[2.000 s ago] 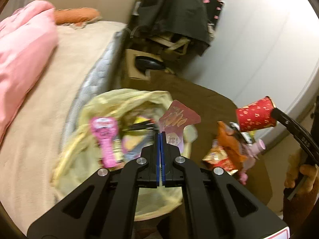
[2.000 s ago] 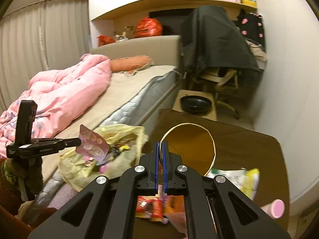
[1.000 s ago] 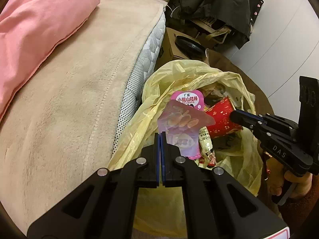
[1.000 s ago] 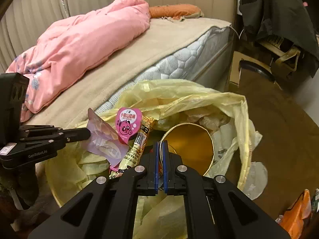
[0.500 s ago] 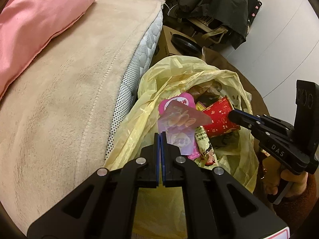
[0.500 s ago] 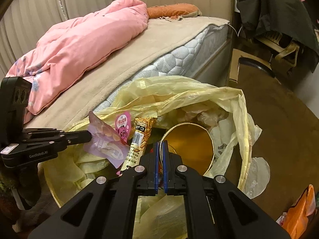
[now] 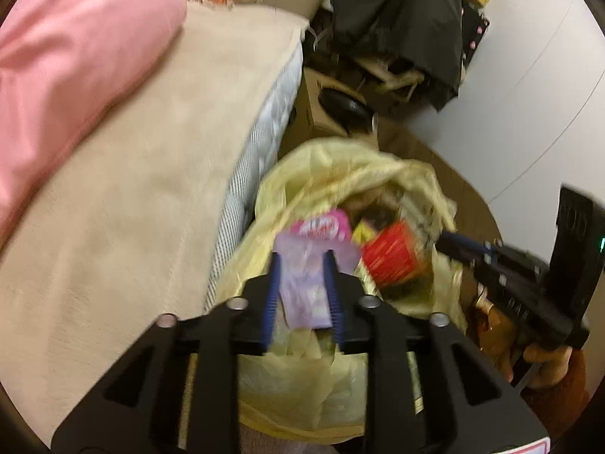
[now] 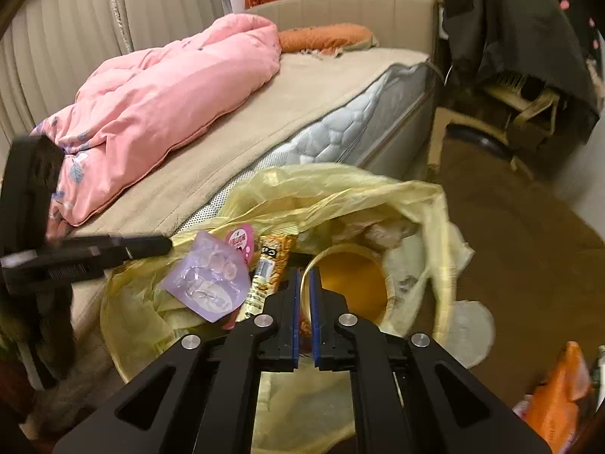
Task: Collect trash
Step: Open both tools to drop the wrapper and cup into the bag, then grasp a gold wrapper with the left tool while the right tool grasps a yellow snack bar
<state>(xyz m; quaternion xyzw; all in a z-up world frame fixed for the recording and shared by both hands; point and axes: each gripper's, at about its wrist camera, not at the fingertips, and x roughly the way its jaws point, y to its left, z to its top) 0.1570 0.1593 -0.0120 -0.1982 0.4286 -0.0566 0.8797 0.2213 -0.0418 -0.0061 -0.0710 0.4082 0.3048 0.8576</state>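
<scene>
The left tool (image 7: 302, 287) has just been opening; its jaws stand apart, and the lilac wrapper (image 7: 304, 291) lies loose between them over the bag (image 7: 302, 389). The right tool (image 8: 305, 302), jaws just parted, frames the red cup's (image 7: 393, 259) rim; whether it still pinches it is unclear. The yellow bag beside the bed (image 8: 332, 87) holds a pink pouch (image 7: 327, 229) and a snack stick (image 8: 270, 268).

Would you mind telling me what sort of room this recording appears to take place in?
Most likely a bedroom: a bed with a bare quilted mattress edge, a rumpled pink duvet and an orange pillow fill the view, with a clothes-draped chair beside it.
</scene>
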